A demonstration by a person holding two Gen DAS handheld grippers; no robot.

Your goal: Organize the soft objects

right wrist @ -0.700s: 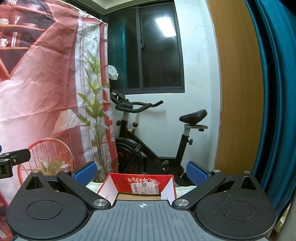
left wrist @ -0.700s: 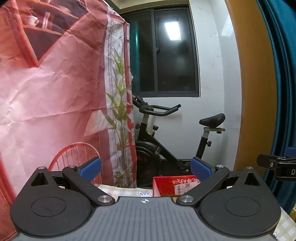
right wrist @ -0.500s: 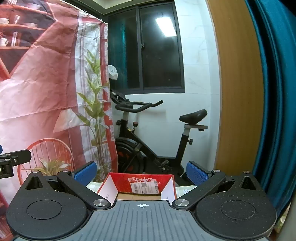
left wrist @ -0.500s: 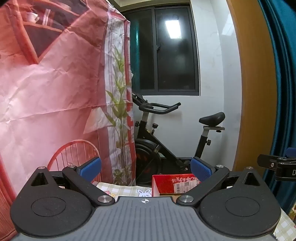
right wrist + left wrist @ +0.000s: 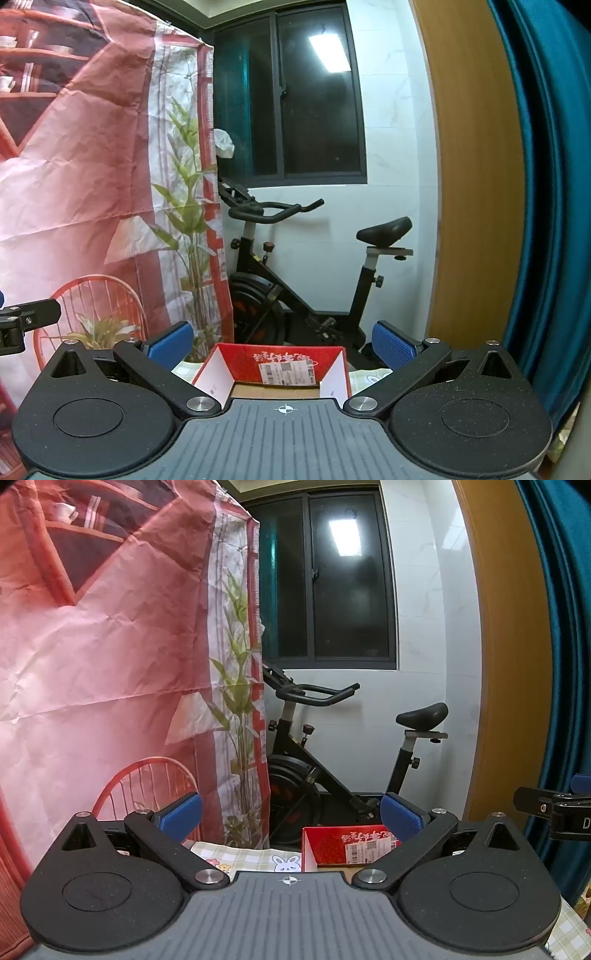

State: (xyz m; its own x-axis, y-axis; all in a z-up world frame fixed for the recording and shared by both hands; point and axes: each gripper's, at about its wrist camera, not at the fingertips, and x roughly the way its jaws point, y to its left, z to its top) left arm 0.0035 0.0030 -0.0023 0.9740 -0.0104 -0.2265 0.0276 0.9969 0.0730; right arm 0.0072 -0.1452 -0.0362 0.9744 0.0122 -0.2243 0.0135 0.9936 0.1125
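No soft objects show; each gripper's body hides the near worktop (image 5: 243, 854). Left gripper (image 5: 291, 818) and right gripper (image 5: 283, 341) hold their jaws spread, empty. An open red carton (image 5: 280, 360), its bottom cut off, stands ahead; exercise bike (image 5: 295, 280) and printed backdrop (image 5: 110, 664) behind.
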